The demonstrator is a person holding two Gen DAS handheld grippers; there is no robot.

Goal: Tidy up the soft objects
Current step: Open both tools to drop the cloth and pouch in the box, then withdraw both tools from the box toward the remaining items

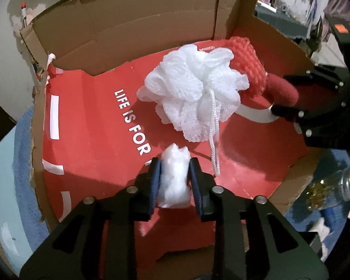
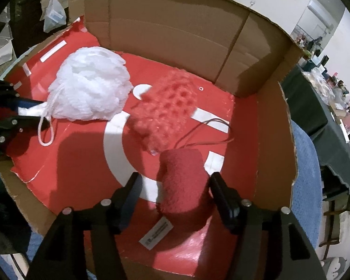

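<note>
Inside the open cardboard box (image 2: 179,30), on its red printed floor, a dark red plush roll (image 2: 184,186) lies with its long axis running from six o'clock toward twelve, its white label at the near end. The right tongs (image 2: 173,187) point steeply down over it, jaws partly spread; the right jaw sits against the roll, the left stands clear. At ten o'clock from the roll sits a white mesh bath puff (image 2: 91,84), its cord trailing toward seven o'clock. Between them rests a pink knitted sponge (image 2: 168,107). The left tongs (image 1: 175,177), also angled steeply down, have a white cotton wad (image 1: 175,177) upright between narrow jaws, touching both blue pads.
</note>
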